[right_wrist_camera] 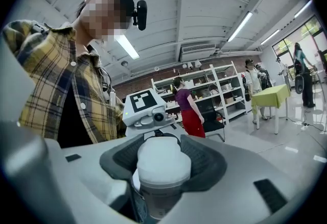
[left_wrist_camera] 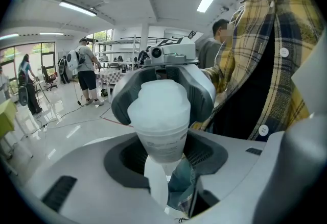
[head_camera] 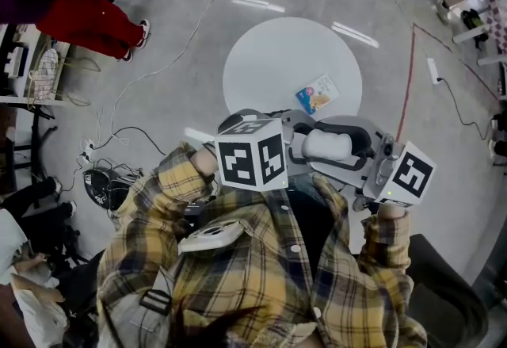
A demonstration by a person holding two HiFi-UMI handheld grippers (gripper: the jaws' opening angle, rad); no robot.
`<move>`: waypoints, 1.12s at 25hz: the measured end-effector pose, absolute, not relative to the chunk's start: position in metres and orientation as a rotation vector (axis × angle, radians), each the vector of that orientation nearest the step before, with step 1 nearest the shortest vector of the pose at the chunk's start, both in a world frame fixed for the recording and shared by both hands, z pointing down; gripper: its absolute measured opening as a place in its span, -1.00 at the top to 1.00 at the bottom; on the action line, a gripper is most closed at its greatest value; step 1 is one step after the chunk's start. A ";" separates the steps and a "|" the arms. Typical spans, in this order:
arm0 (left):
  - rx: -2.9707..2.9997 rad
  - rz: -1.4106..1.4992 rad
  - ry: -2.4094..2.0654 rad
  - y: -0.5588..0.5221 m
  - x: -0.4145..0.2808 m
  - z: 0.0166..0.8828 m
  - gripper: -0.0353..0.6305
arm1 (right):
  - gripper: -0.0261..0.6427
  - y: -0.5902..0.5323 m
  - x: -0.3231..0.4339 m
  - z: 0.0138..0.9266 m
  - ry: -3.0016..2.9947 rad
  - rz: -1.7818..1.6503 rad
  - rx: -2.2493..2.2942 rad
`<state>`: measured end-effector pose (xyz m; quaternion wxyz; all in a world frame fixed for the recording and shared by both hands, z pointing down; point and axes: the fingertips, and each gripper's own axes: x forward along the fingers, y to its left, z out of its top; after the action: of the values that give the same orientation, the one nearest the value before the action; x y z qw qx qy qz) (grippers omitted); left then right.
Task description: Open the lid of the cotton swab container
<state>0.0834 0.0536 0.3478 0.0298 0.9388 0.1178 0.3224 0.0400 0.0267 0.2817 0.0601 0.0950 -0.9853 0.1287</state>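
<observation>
Left gripper clamps the cotton swab container body at frame center. Right gripper clamps its closed lid.

Both arms bent, left sleeve and right sleeve tucked in at the chest, over the near edge of the round table. Left gripper points right and somewhat down. Right gripper points left, about level. They meet nose to nose. Both jaw pairs stand fairly wide, each clamped on one end of the cotton swab container.
</observation>
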 end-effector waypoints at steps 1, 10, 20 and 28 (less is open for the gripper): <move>2.893 0.992 0.365 0.054 0.084 0.347 0.25 | 0.24 0.027 0.040 0.282 -2.979 0.397 0.283; 2.866 0.989 0.376 0.054 0.087 0.348 0.25 | 0.23 0.026 0.042 0.284 -2.953 0.479 0.230; 2.846 0.988 0.379 0.059 0.088 0.351 0.25 | 0.23 0.030 0.042 0.289 -2.913 0.567 0.124; 2.872 1.033 0.390 0.060 0.088 0.355 0.26 | 0.23 0.032 0.043 0.291 -2.889 0.647 0.051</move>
<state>0.0882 0.0601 0.3554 0.0322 0.9329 0.1268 0.3357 0.0430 0.0320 0.2912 0.0900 0.0171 -0.9717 0.2177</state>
